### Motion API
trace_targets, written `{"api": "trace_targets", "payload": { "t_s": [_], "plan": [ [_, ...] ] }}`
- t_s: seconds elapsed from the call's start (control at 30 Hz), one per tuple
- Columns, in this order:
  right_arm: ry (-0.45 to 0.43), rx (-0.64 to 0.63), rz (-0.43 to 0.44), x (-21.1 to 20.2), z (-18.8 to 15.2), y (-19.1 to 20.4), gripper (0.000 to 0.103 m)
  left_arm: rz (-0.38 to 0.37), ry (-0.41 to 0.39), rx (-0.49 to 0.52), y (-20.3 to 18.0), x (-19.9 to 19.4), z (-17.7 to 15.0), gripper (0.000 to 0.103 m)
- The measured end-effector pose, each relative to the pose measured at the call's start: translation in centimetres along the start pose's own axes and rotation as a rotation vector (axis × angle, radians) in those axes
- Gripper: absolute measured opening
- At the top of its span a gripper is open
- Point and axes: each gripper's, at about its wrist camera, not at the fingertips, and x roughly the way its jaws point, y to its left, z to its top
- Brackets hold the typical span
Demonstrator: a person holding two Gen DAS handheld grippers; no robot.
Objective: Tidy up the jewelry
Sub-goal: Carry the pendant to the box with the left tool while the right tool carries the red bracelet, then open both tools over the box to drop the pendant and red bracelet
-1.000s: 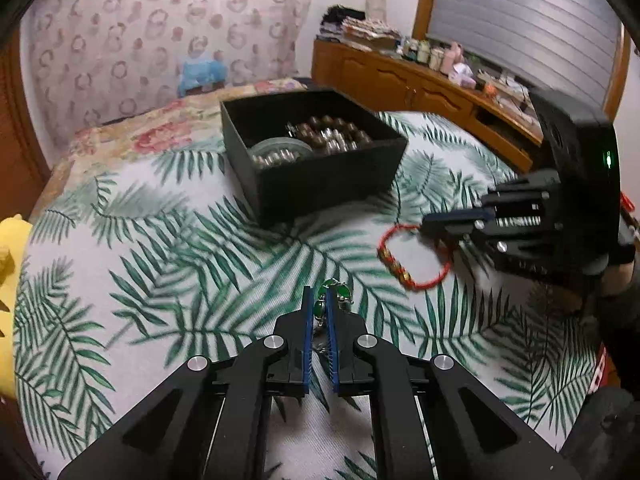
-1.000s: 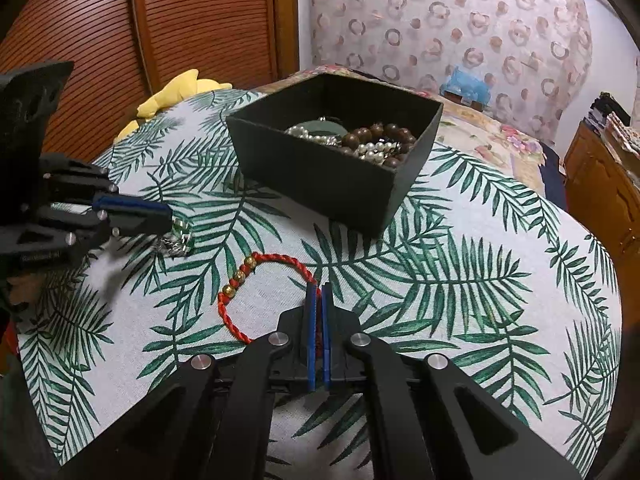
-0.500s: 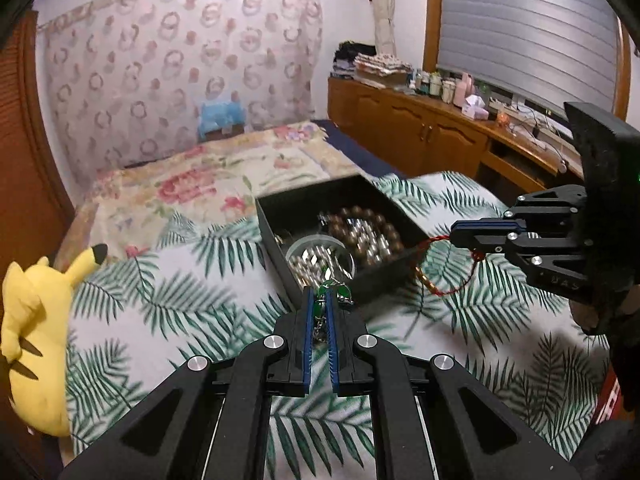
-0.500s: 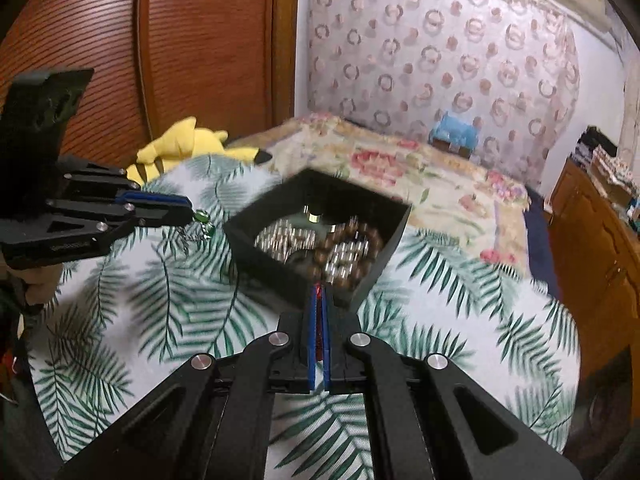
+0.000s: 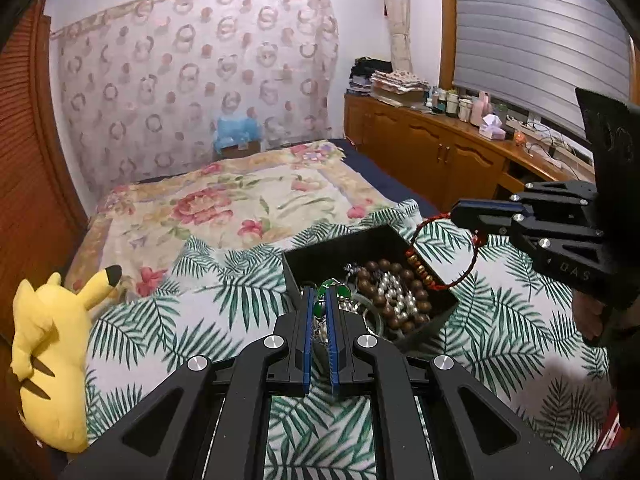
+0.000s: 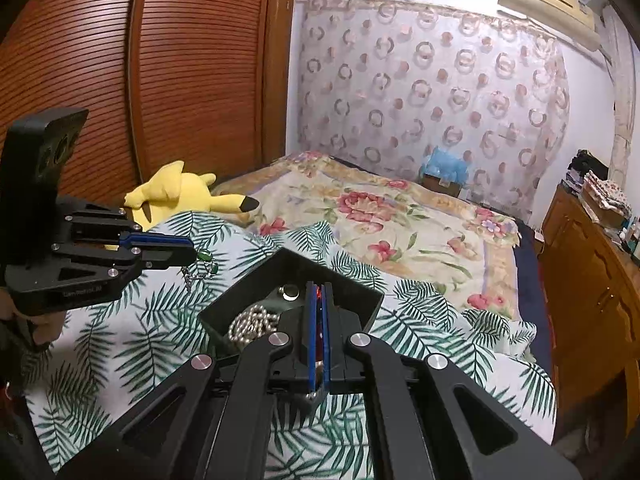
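A black open box (image 5: 404, 236) (image 6: 374, 300) sits on the palm-leaf cloth and holds brown beads (image 5: 396, 276), pearls and silver chains (image 6: 250, 322). My left gripper (image 5: 319, 296) (image 6: 192, 250) is shut on a green-stone chain piece (image 5: 330, 290) (image 6: 206, 256), held in the air beside the box's near-left edge. My right gripper (image 6: 319, 292) (image 5: 456, 214) is shut on a red cord bracelet with gold beads (image 5: 444, 256), which hangs over the box's right corner. In the right wrist view only a red sliver (image 6: 319, 291) shows between the fingers.
A yellow plush toy (image 5: 52, 344) (image 6: 176, 192) lies at the cloth's left edge by the wooden sliding doors (image 6: 160, 72). A floral bedspread (image 5: 240, 200) stretches behind the box. A wooden cabinet (image 5: 460, 156) with bottles runs along the right wall.
Both grippers lifted their pieces off the cloth and carried them up and towards the box. The red bracelet now hangs above the box's corner; the green piece is at its near edge.
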Motion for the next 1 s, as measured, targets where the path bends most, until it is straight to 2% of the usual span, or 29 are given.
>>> {"api": "trace_targets", "payload": {
  "t_s": [0.4,0.53,1.0],
  "plan": [
    [0.064,0.074,0.103,4.3,-1.6,-0.6,0.004,-0.006,0.004,0.0,0.2,3.5,2.1,0.005],
    [0.095,0.075,0.093,5.3,-2.4,-0.7,0.004,0.003,0.005,-0.022,0.6,4.6,2.4,0.005],
    [0.074,0.112,0.05,4.3,-2.7,-2.2,0.004,-0.008,0.064,-0.022,0.0,8.8,2.4,0.005]
  ]
}}
